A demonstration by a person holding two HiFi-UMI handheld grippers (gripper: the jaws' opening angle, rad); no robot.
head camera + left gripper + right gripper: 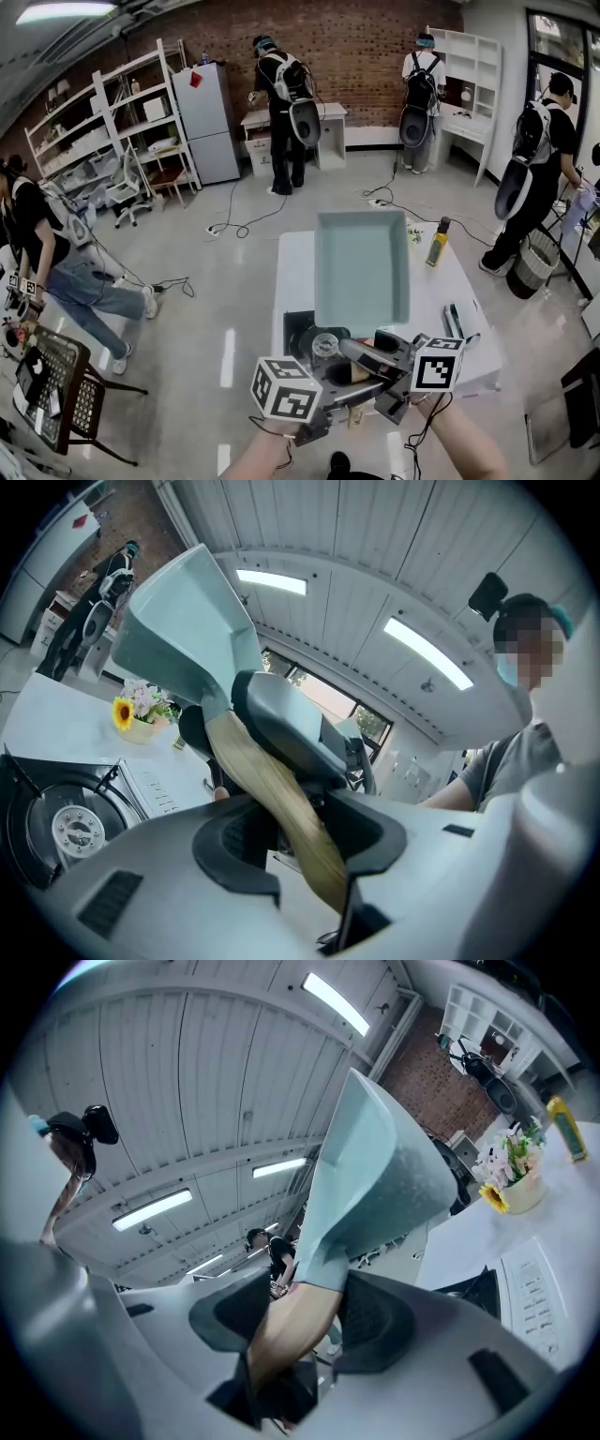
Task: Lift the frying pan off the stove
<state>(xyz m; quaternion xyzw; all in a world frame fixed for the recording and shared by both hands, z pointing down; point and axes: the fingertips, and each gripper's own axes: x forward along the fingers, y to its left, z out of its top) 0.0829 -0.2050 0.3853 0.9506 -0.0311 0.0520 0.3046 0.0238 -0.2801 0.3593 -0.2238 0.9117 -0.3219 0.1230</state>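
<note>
The left gripper and right gripper are both clamping their fingers on the wooden handle. The square teal frying pan is hanging beyond the fingertips, above the gas stove.

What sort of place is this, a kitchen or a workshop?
Likely a research studio staged as a home: a black stove on a white table mid-room, a grey refrigerator by the red brick wall, and several people wearing backpack rigs.

Your frying pan wears a matt, pale teal coat, faintly speckled. Its handle looks like smooth, light wood. The fingers are dull grey plastic. The stove is glossy black, and its burner cap is shiny metal.
</note>
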